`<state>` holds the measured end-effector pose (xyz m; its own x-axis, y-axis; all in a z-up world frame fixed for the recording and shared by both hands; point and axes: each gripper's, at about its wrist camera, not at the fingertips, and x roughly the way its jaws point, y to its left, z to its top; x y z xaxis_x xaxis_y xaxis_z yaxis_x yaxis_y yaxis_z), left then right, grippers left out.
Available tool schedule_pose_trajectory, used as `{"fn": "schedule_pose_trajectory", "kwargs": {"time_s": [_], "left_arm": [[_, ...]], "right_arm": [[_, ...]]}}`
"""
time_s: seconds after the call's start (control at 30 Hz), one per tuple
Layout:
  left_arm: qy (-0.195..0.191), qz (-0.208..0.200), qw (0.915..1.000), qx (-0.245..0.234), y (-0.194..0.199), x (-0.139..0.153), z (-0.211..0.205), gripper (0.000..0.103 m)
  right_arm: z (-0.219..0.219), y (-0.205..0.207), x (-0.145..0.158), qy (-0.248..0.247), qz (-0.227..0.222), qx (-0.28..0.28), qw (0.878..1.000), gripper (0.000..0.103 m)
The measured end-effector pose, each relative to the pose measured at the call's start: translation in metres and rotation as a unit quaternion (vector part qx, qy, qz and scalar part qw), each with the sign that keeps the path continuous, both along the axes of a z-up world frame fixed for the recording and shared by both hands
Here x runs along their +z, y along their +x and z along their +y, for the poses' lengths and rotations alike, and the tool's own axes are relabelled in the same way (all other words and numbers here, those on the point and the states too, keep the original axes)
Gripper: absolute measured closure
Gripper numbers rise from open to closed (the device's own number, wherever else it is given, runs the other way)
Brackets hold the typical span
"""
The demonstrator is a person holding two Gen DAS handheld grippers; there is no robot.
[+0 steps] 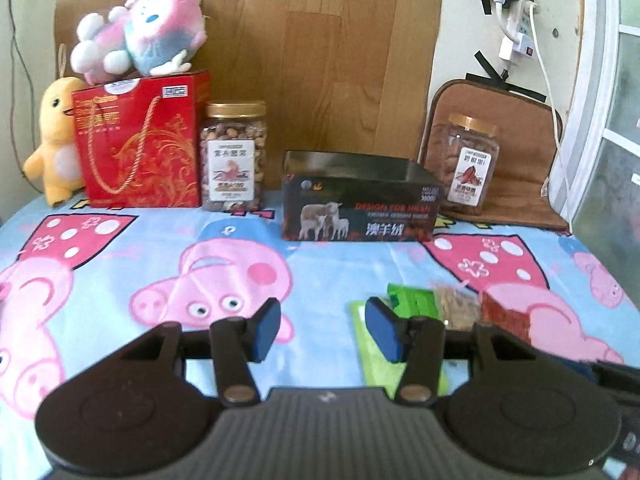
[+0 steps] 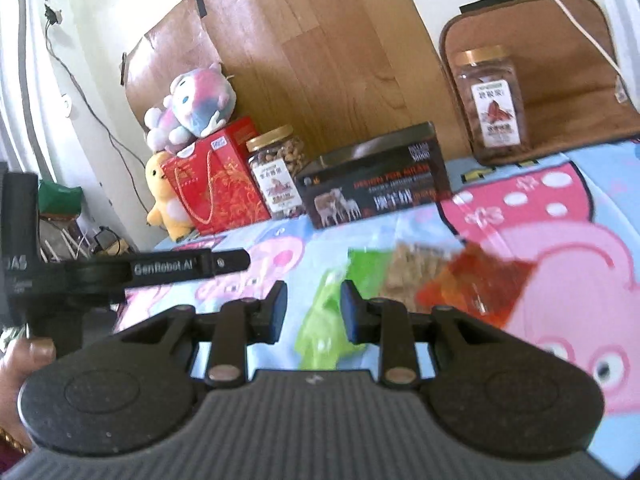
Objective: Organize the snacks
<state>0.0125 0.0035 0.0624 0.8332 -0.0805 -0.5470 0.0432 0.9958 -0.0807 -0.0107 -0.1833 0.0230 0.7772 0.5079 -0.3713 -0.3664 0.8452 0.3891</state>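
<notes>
Spread over the table is a light-blue cartoon-pig cloth (image 1: 120,272), and in the left wrist view its far edge carries a red gift box with a gold cord (image 1: 140,144), a clear nut jar with a gold lid (image 1: 234,156), an open black cardboard box printed with sheep (image 1: 360,200) and a second gold-lidded jar (image 1: 466,160). Nearer, three loose snack packets lie side by side on the cloth: a green packet (image 1: 416,300), a tan packet (image 1: 456,304) and a red packet (image 1: 504,312). The left gripper (image 1: 324,330) stands with jaws spread and nothing between them, just left of the green packet. In the right wrist view, blurred, the right gripper (image 2: 312,312) hovers near the same packets with jaws parted and empty, the green packet (image 2: 328,320) showing beyond the gap. Judging from this, no packet is yet sorted; the black box looks like a likely destination, so all the work remains.
</notes>
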Motion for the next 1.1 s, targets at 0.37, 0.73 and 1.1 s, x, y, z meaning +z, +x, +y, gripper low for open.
{"fn": "schedule_pose_trajectory", "kwargs": {"time_s": [0.37, 0.73, 1.1], "left_arm": [[-0.013, -0.004, 0.9999, -0.002, -0.028, -0.030, 0.011, 0.055], [-0.028, 0.026, 0.9991, -0.016, -0.017, -0.069, 0.014, 0.055], [0.023, -0.004, 0.9993, -0.027, -0.023, -0.078, 0.002, 0.046]], "right_arm": [[0.002, -0.032, -0.028, 0.006, 0.037, 0.013, 0.999, 0.069], [-0.002, -0.027, -0.036, 0.000, 0.040, -0.001, 0.999, 0.069], [-0.025, -0.004, -0.034, -0.168, -0.040, -0.081, 0.982, 0.059]]}}
